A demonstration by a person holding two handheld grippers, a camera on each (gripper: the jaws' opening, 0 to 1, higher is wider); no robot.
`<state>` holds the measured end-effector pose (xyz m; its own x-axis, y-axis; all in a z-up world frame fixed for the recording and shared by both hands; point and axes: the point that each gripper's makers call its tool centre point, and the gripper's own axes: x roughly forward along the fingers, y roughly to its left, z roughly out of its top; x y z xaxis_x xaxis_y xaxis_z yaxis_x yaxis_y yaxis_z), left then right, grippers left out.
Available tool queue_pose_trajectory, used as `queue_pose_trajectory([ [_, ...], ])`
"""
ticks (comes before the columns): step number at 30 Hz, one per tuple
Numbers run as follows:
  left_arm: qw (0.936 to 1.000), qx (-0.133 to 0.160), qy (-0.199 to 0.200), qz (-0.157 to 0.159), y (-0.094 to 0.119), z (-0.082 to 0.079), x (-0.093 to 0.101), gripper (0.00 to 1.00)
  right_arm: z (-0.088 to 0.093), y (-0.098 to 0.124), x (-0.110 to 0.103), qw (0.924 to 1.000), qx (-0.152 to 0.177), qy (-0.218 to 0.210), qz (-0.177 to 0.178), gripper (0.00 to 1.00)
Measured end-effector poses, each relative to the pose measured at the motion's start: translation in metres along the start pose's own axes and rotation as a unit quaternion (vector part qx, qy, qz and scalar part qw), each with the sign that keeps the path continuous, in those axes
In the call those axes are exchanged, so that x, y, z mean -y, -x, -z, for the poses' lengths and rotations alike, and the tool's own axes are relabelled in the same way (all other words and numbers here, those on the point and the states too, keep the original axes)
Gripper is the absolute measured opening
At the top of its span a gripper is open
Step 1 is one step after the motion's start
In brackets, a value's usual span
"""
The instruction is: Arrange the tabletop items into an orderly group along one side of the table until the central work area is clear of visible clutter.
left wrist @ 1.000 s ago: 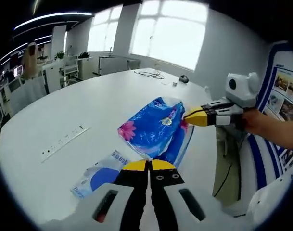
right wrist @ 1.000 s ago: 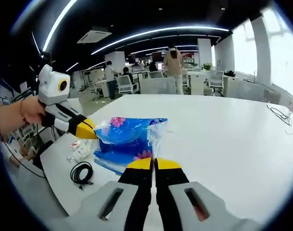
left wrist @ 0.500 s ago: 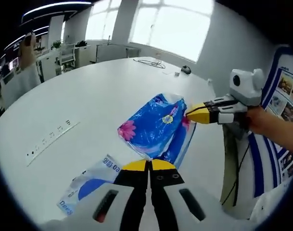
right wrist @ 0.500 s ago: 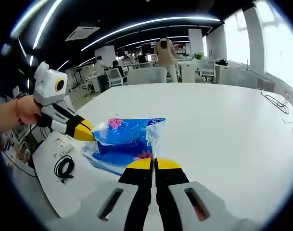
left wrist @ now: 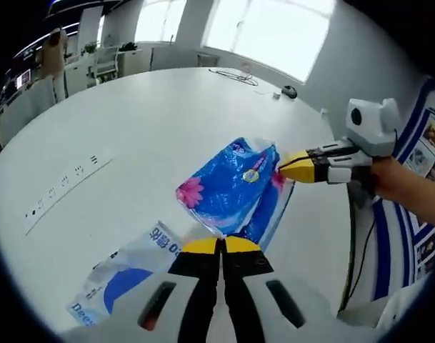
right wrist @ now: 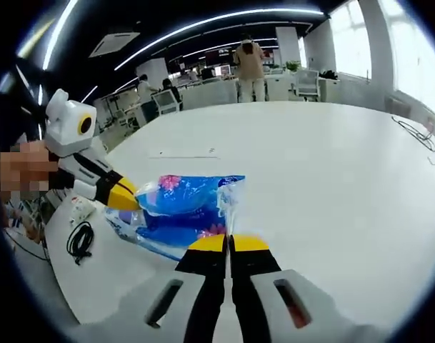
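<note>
Blue plastic tissue pack with pink flower print [left wrist: 231,189] is held between both grippers, above the white round worktop [left wrist: 117,128] near its edge. Left gripper [left wrist: 220,245]: yellow-tipped fingers pressed together, pinching the pack's near end. Right gripper [left wrist: 292,166]: fingers closed on the pack's opposite end, at the clear plastic flap. In the right gripper view, same grip from the other side: right gripper [right wrist: 228,244] clamped on the pack [right wrist: 185,207], left gripper [right wrist: 121,199] on its far end. Flat light-blue and white plastic packet with printed lettering [left wrist: 124,275] lies on the worktop just under the pack, near the edge. Coiled black cable [right wrist: 79,239] lies at the worktop edge beside the left gripper. White strip with dark marks [left wrist: 63,189] lies further in on the worktop.
</note>
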<state>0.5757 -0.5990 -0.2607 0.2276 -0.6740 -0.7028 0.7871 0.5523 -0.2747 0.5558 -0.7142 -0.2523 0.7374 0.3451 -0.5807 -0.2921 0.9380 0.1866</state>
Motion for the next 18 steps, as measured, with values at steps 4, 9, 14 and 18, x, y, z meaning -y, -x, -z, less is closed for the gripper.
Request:
queue_pose_trajectory([
  [4,0.9998,-0.015,0.014,-0.005,-0.014,0.006,-0.007,0.0,0.006,-0.012,0.007,1.0,-0.006,-0.005,-0.001,0.0],
  [9,0.9991,-0.033,0.026,-0.012,-0.029,0.011,-0.013,0.0,0.017,-0.025,0.017,0.9997,-0.018,-0.018,-0.003,0.0],
  [14,0.9984,-0.041,0.035,-0.018,-0.039,0.016,-0.018,0.0,0.028,-0.032,0.02,0.9994,-0.026,-0.023,-0.004,0.0],
  [18,0.9977,-0.047,0.041,-0.024,-0.044,0.017,-0.02,0.0,0.033,-0.036,0.024,0.9991,-0.031,-0.029,-0.003,0.0],
])
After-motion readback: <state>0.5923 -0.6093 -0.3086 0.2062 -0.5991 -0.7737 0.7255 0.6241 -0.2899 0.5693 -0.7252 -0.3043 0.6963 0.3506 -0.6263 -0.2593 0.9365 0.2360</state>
